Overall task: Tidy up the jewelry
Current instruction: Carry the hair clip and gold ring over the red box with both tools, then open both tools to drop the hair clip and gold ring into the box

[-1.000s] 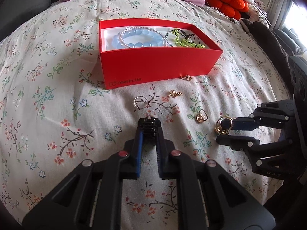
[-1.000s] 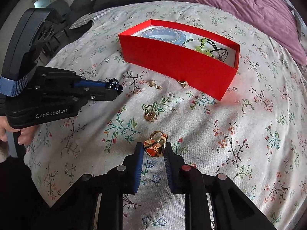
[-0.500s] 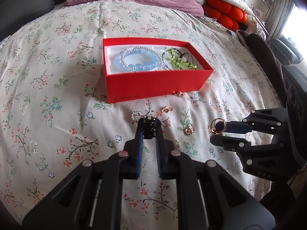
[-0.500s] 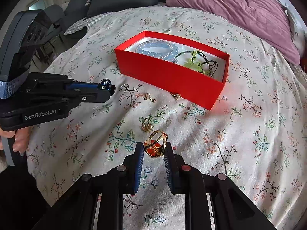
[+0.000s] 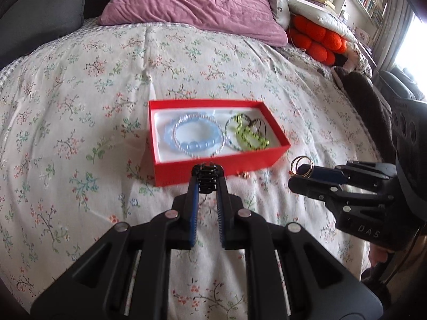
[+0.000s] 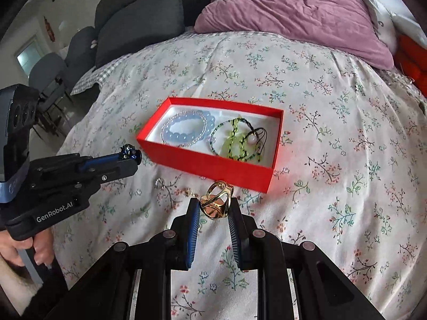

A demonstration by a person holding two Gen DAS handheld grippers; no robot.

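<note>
Tools: right tool (image 6: 214, 208) grasps one gold ring (image 6: 216, 202); left tool (image 5: 207, 173) clenches one dark trinket (image 6: 128, 151).

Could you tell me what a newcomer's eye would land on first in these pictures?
Probably the red box in the middle of the floral bedspread, holding a blue bead bracelet and green beaded strands. Next, the gold ring pinched in the right gripper just before the box.
</note>
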